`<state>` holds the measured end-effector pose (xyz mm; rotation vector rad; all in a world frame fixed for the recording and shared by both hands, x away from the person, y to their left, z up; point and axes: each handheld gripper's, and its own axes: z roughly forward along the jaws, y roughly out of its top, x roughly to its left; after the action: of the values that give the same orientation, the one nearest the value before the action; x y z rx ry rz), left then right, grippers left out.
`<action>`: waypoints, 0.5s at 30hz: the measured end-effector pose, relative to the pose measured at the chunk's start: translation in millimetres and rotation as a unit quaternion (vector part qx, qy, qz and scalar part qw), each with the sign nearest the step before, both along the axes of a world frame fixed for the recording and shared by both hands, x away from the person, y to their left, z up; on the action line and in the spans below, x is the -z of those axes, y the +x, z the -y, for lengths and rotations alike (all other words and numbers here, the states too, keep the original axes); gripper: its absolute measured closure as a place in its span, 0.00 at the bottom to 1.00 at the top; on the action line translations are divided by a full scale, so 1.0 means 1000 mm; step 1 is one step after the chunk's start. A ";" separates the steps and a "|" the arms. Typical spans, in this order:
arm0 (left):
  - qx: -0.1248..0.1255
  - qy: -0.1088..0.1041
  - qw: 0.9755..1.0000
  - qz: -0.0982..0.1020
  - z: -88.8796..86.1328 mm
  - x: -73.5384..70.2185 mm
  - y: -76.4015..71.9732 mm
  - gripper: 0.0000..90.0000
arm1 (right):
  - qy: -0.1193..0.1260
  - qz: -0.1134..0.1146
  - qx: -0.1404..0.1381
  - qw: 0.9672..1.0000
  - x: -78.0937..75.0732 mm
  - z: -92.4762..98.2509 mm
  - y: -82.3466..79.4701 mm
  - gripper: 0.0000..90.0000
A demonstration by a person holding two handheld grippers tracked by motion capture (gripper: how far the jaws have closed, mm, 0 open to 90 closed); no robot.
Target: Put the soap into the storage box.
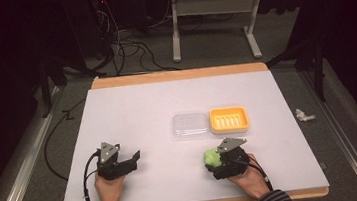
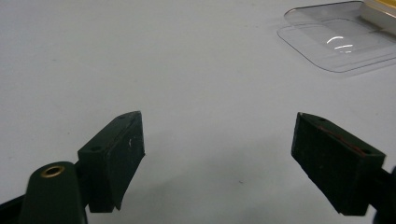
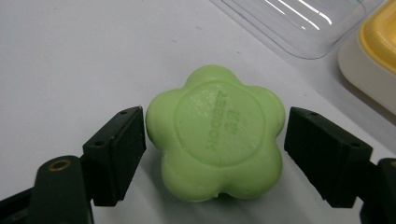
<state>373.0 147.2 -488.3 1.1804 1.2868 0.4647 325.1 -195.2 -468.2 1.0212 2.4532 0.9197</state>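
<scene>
A green flower-shaped soap (image 3: 215, 135) lies flat on the white table top, near the front right in the high view (image 1: 211, 157). My right gripper (image 3: 215, 133) is open, one black jaw on each side of the soap and close to its edges; it also shows in the high view (image 1: 214, 163). A clear plastic lid (image 1: 190, 125) lies at the table's middle, with a yellow soap dish (image 1: 229, 119) right beside it. My left gripper (image 1: 132, 160) rests at the front left, open, with bare table between its jaws (image 2: 217, 144).
The white board (image 1: 132, 110) lies on a wood-edged table. From the right gripper view, the lid (image 3: 299, 23) and the dish (image 3: 373, 56) sit just beyond the soap. A crumpled paper scrap (image 1: 303, 114) lies on the floor at the right. Cables and a desk frame (image 1: 212, 6) stand behind.
</scene>
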 end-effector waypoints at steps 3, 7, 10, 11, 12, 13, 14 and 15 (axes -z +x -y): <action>0.000 0.001 1.000 0.000 0.000 0.000 0.000 0.20 | -0.004 -0.006 0.003 1.000 0.002 -0.003 0.002 0.23; 0.000 0.000 1.000 0.000 0.000 0.000 0.000 0.20 | -0.009 -0.009 0.003 1.000 0.004 -0.006 0.004 0.25; -0.001 -0.001 1.000 -0.001 0.000 0.000 0.000 0.20 | -0.014 -0.015 0.006 1.000 0.005 -0.007 0.005 0.26; -0.001 0.000 1.000 -0.001 0.000 0.000 0.000 0.20 | -0.009 -0.012 0.005 1.000 0.006 -0.006 0.005 0.27; -0.002 0.000 1.000 0.000 0.000 0.000 0.000 0.20 | -0.006 -0.015 0.005 1.000 0.006 -0.005 0.005 0.27; -0.003 0.000 1.000 0.001 0.000 0.000 0.000 0.20 | -0.003 -0.018 0.004 1.000 0.006 -0.005 0.006 0.27; -0.003 -0.001 1.000 0.001 0.000 0.000 0.000 0.20 | 0.001 -0.015 0.005 1.000 0.007 -0.004 0.006 0.27; -0.002 0.002 1.000 0.001 0.000 0.000 0.000 0.20 | 0.000 -0.015 0.005 1.000 0.007 -0.004 0.005 0.27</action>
<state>373.0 147.2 -488.4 1.1802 1.2879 0.4707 330.5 -191.3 -475.5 1.0547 2.4706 0.9078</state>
